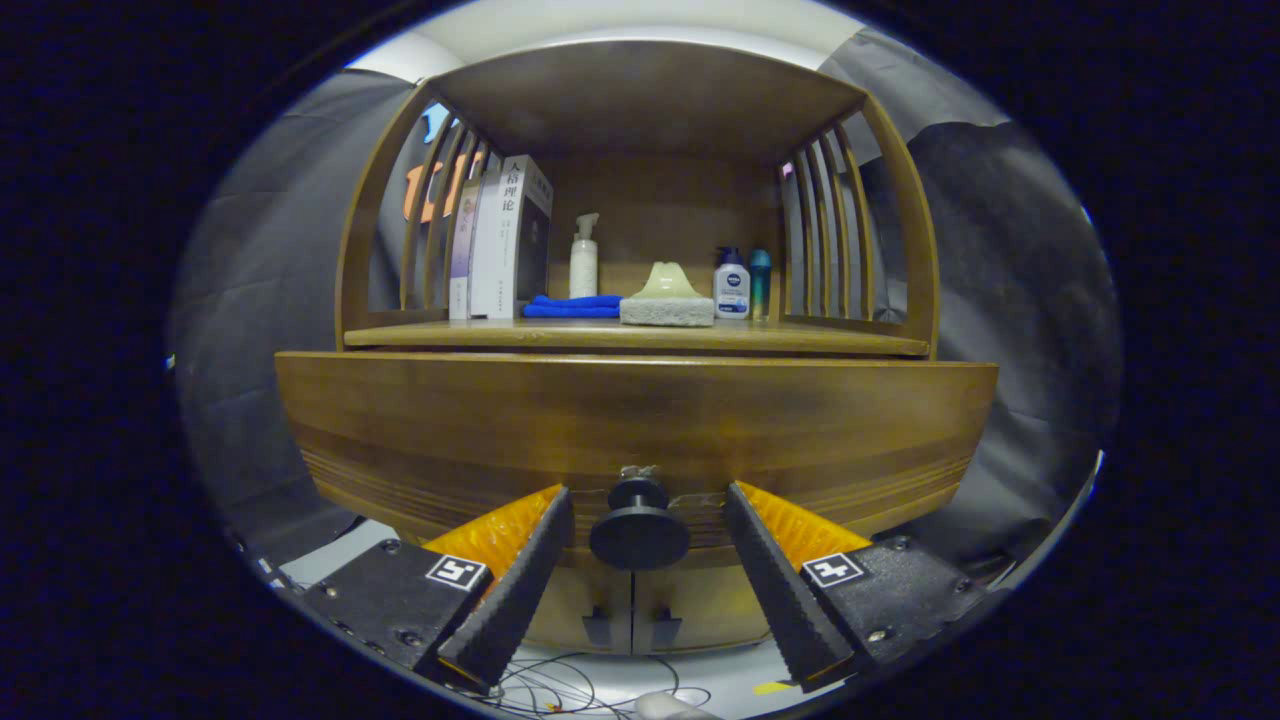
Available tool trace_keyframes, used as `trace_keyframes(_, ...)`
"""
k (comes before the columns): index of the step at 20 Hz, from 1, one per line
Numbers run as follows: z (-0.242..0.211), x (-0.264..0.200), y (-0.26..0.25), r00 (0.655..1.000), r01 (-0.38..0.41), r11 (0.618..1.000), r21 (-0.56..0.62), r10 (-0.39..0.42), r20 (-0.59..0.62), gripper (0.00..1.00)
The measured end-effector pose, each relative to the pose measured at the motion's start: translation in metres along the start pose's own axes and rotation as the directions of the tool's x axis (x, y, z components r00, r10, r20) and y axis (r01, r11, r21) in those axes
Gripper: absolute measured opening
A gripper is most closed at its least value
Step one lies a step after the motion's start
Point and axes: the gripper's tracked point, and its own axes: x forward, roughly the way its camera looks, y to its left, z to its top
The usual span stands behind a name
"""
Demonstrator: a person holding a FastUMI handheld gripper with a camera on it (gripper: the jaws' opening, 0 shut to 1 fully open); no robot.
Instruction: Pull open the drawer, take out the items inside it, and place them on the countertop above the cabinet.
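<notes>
— While the gripper (640, 540) faces the cabinet head-on, how do its fingers stand?

— Spread apart, level with each other, one on each side of the black round drawer knob (639, 530). The knob sits in the gap between them, and neither ribbed pad (520, 580) touches it — there is clear space left and right.

— And the drawer?

— The drawer front (636, 425) is a wide band of brown wood right ahead of the fingers, with the knob fixed low at its middle. Whether it is pulled out at all I cannot tell from this angle; nothing of its inside shows.

— What lies on the countertop (640, 337) above?

— Upright books (505, 240) at the left, a white pump bottle (583, 257) behind a folded blue cloth (572, 306), a pale sponge (666, 298) in the middle, then a white bottle with a blue cap (731, 284) and a slim teal bottle (760, 282) beside it.

— Below the drawer?

— Two cabinet doors (630, 610) meeting at a seam, with loose wires (560, 690) on the floor.
</notes>
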Motion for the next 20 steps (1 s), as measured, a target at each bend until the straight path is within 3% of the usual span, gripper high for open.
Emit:
trace_keyframes(12, 0.013, 0.056, 0.0, 1.0, -0.009, 1.0, -0.004, 0.009, -0.006, 1.0)
trace_keyframes(20, 0.012, 0.058, 0.003, 1.0, -0.005, 1.0, 0.015, 0.005, -0.022, 1.0)
